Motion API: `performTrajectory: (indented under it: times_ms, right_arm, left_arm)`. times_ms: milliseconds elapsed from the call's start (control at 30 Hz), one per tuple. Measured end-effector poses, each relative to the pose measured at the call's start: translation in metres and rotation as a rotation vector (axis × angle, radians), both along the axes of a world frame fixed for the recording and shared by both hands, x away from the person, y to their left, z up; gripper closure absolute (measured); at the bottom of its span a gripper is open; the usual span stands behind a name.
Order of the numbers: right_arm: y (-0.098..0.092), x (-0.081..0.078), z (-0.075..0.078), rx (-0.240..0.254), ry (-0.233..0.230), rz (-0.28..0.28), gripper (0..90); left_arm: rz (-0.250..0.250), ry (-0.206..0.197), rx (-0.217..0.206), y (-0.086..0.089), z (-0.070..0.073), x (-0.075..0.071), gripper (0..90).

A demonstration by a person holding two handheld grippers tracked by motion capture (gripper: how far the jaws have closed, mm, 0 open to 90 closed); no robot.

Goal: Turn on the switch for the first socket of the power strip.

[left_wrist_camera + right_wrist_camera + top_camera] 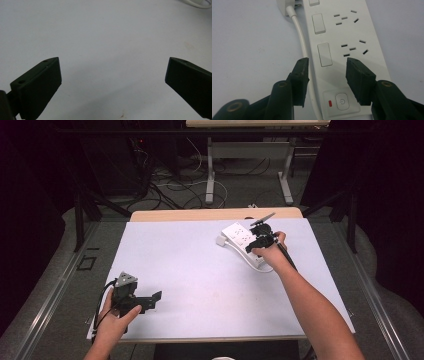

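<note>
Your left gripper (156,298) sits at the near left of the table (190,285), jaws wide apart and empty. Farther off at the right, your right gripper (327,65) hovers part-open over the white power strip (352,32) (its cable (299,30) runs alongside), gripping nothing.

left tool (150,301): black, grey three-cornered plate, black cable | right tool (325,68): black, brass screws
</note>
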State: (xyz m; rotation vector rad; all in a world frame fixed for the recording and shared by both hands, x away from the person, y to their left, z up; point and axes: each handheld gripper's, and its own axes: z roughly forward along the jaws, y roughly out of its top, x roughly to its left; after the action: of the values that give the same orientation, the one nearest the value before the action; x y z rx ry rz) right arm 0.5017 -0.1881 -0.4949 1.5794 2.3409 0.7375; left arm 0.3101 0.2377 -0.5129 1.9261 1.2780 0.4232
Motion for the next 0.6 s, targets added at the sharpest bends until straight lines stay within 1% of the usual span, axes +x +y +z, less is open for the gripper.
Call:
performTrajectory:
  times_ms: [33, 67, 133, 167, 233, 267, 300, 367, 433, 500, 600]
  right_arm:
    - [-0.001, -0.001, 0.001, -0.001, -0.005, 0.016, 50.4]
    - [-0.001, -0.002, 0.002, 0.001, -0.007, 0.006, 49.8]
    - [-0.001, -0.004, 0.003, 0.004, -0.015, 0.018, 48.5]
    - [-0.001, -0.006, 0.005, 0.001, -0.021, 0.022, 47.9]
    - [0.001, -0.008, 0.006, 0.013, -0.014, 0.018, 46.0]
    - [0.000, -0.010, 0.006, 0.019, -0.021, 0.035, 45.7]
    - [-0.001, -0.011, 0.008, 0.005, -0.017, 0.057, 45.3]
    - [0.000, -0.013, 0.008, 0.005, -0.022, 0.052, 44.8]
    - [0.001, -0.019, 0.010, 0.016, -0.014, 0.058, 44.2]
    - [0.000, -0.023, 0.011, 0.013, -0.020, 0.065, 43.6]
    - [-0.002, -0.028, 0.012, 0.008, -0.021, 0.067, 42.0]
  left_arm:
    - [0.000, 0.000, 0.000, 0.000, 0.000, 0.000, 0.5]
    - [0.000, 0.001, -0.002, 0.000, 0.000, 0.000, 0.5]
    - [-0.001, -0.003, -0.001, 0.000, 0.000, 0.000, 0.5]
    - [-0.010, 0.007, 0.001, 0.001, 0.001, 0.000, 0.5]
    - [-0.008, 0.006, 0.000, 0.001, 0.001, 0.000, 0.5]
    - [-0.006, 0.004, 0.001, 0.001, 0.001, 0.000, 0.5]
    - [-0.008, 0.006, 0.000, 0.001, 0.001, 0.000, 0.5]
    - [-0.001, -0.001, -0.002, 0.000, 0.000, 0.000, 0.5]
    - [-0.002, 0.003, 0.000, 0.001, 0.000, 0.000, 0.5]
    - [0.005, -0.002, -0.007, 0.001, 0.000, 0.000, 0.5]
    - [-0.001, 0.002, -0.002, 0.001, 0.000, 0.000, 0.5]
